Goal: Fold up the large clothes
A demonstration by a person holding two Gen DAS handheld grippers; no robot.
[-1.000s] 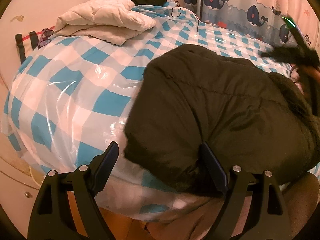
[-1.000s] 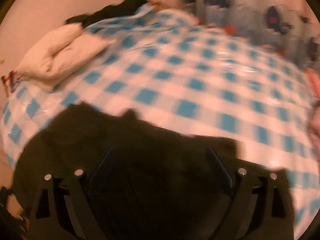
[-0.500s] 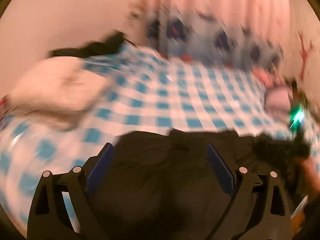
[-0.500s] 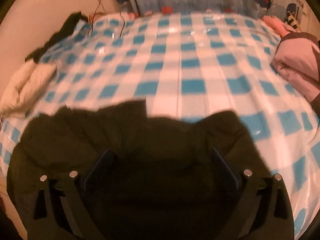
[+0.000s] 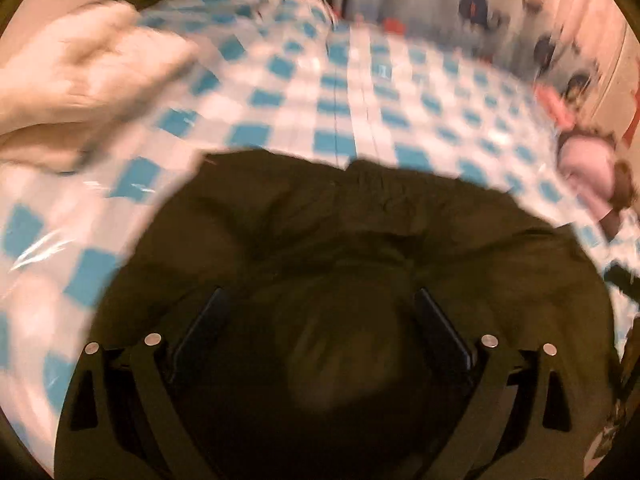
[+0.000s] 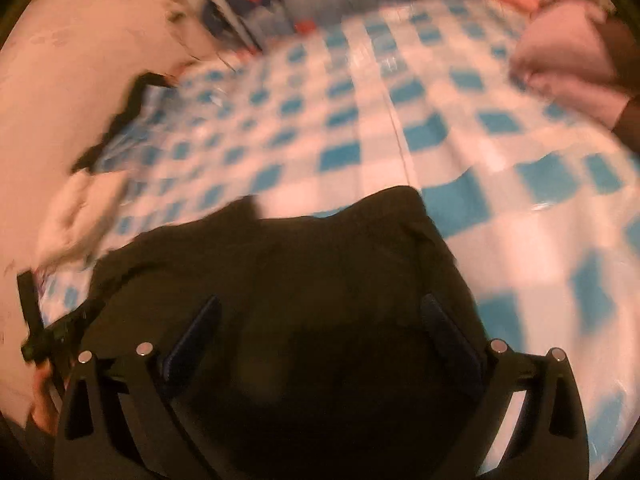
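A large dark padded jacket (image 5: pixel 360 240) lies bunched on a bed covered with a blue-and-white checked plastic sheet (image 5: pixel 332 100). My left gripper (image 5: pixel 320 312) is open, its jaws wide apart just above the jacket's near part. The jacket also fills the lower right wrist view (image 6: pixel 300 272). My right gripper (image 6: pixel 320 320) is open over the jacket's right portion. Nothing is pinched between either pair of fingers. Both views are blurred by motion.
A folded cream quilt (image 5: pixel 80 76) lies at the bed's far left. A pink folded garment (image 6: pixel 568 52) lies at the far right. A whale-print curtain (image 5: pixel 480 12) hangs behind the bed. A dark cloth (image 6: pixel 128 120) lies by the wall.
Both grippers have swung over the jacket and keep moving. The left view turned from the bed's side edge to face across the bed. Both stay open.
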